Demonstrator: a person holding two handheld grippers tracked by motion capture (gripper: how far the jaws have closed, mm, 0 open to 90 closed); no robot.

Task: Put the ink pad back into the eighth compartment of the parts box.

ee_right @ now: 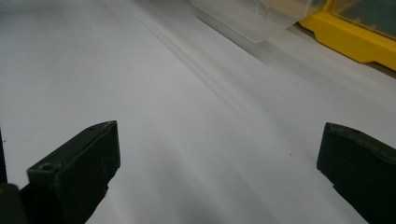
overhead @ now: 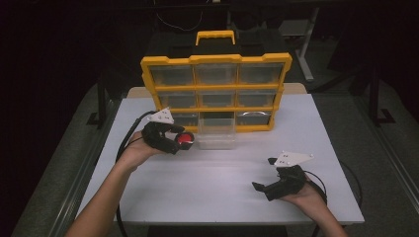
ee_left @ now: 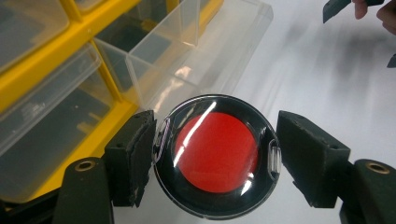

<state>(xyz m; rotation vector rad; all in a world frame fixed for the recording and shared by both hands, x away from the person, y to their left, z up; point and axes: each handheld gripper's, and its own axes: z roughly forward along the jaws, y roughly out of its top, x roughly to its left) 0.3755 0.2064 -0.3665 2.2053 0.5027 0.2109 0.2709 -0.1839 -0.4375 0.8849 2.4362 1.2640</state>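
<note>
My left gripper (overhead: 184, 140) is shut on a round black case with a red disc inside (overhead: 186, 139), held just left of the pulled-out drawer. In the left gripper view the case (ee_left: 215, 153) sits between both jaws, and its clear lid glares. The clear drawer (overhead: 216, 131) sticks out from the bottom middle slot of a yellow organizer (overhead: 216, 59) that stands upright at the back. My right gripper (overhead: 265, 174) is open near the table's front right, with nothing between its jaws (ee_right: 219, 154).
The white table (overhead: 222, 187) is bare between the two grippers. The organizer holds several shut clear drawers and has a yellow handle on top. In the right gripper view the drawer (ee_right: 252, 16) and the yellow frame (ee_right: 345, 39) lie ahead. Dark floor surrounds the table.
</note>
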